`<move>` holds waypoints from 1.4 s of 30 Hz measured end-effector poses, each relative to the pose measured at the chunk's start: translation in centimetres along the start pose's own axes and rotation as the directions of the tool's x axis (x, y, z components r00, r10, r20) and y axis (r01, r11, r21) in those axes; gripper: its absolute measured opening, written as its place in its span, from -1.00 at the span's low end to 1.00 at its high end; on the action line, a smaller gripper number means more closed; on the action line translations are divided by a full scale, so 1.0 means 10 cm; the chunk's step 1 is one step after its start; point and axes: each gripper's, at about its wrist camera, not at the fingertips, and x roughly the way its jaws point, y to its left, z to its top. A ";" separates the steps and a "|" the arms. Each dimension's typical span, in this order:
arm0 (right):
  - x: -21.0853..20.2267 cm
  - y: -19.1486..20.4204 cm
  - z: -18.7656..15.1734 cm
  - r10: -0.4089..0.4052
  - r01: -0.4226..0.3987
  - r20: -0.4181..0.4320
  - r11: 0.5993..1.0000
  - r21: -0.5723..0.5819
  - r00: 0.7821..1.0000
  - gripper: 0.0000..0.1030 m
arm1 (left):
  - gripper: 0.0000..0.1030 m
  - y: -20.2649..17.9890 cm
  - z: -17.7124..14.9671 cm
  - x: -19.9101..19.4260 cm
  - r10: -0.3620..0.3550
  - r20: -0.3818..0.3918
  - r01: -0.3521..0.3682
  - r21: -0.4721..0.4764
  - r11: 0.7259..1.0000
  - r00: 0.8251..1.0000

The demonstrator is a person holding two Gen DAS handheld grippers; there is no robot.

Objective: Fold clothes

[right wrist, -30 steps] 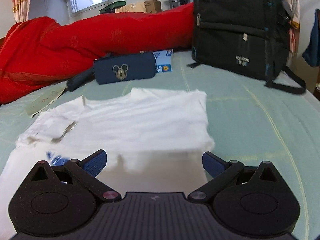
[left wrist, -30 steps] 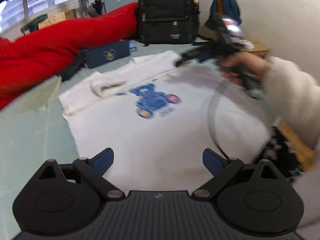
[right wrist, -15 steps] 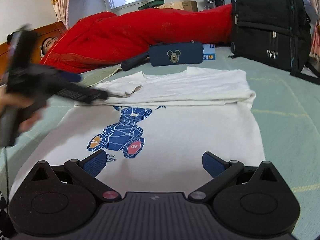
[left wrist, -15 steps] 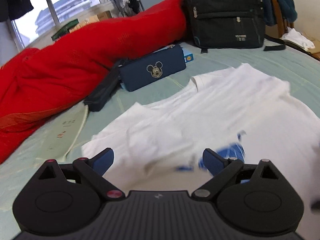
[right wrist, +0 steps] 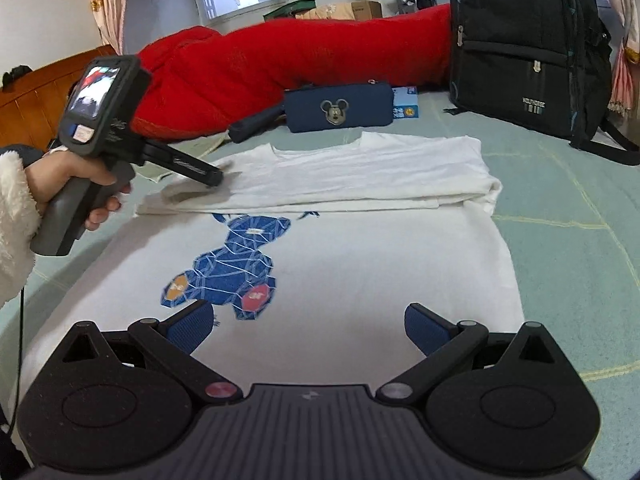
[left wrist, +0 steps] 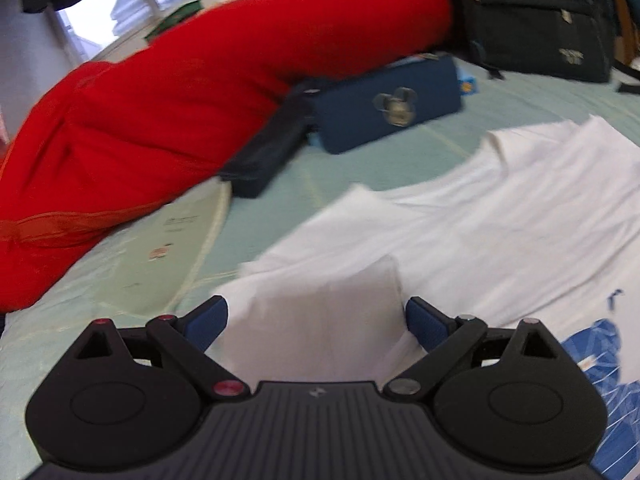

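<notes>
Right wrist view shows the white T-shirt (right wrist: 360, 264) spread flat on the pale green bedsheet (right wrist: 568, 240), its blue bear print (right wrist: 232, 264) facing up. The shirt's far strip, on the side toward the Mickey Mouse pencil case (right wrist: 340, 107), is already turned over onto the body, making a long band across the top. I judge this to be the first lengthwise fold, with the near side not yet folded.

My left gripper (right wrist: 214, 176) reaches in over the left end of that folded band, where the short sleeve (left wrist: 320, 320) lies. In its own view my fingers are spread wide, one either side of the sleeve, and nothing is pinched between them. I read this as lining up to take or tuck the sleeve so that it sits square on the band. My left hand (right wrist: 76, 184), in a fluffy white cuff (right wrist: 14, 216), grips the handle.

My right gripper (right wrist: 308, 330) hovers over the shirt's near edge, on the side away from the pencil case. Its fingers are also wide apart and empty, placed, I think, ready for the near hem.

Beyond the pencil case lies a red quilt (right wrist: 280, 60), rolled along the bed. A black backpack (right wrist: 524, 44) stands to the right of the case, well apart from the shirt. A thin paper booklet (left wrist: 172, 248) lies to the left of the shirt, beside the quilt.
</notes>
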 end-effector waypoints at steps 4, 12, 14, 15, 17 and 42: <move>-0.02 0.04 0.01 -0.005 0.005 -0.001 1.000 -0.013 1.000 1.00 | 0.85 0.36 -0.08 -0.03 0.066 -0.012 -0.066 -0.039 0.997 0.998; -0.05 0.12 0.03 -0.005 0.005 0.002 0.999 -0.032 1.000 1.00 | 0.84 0.72 -0.26 -0.18 0.044 0.015 -0.042 -0.116 0.992 0.999; -0.05 0.15 0.02 -0.001 0.001 0.001 0.999 -0.037 1.000 1.00 | 0.76 0.75 -0.34 -0.24 -0.035 0.039 0.041 -0.154 0.987 0.999; -0.05 0.16 0.02 0.000 0.000 0.000 0.999 -0.040 1.000 1.00 | 0.60 0.76 -0.38 -0.26 -0.077 0.052 0.085 -0.174 0.981 0.996; -0.05 0.17 0.01 0.002 -0.002 -0.002 0.999 -0.039 1.000 1.00 | 0.16 0.77 -0.46 -0.26 -0.142 0.065 0.153 -0.205 0.967 0.988; 0.05 0.21 -0.02 0.004 -0.005 -0.012 0.999 -0.047 1.000 1.00 | -0.63 0.55 -0.60 0.26 -0.187 0.128 0.191 -0.020 0.981 0.974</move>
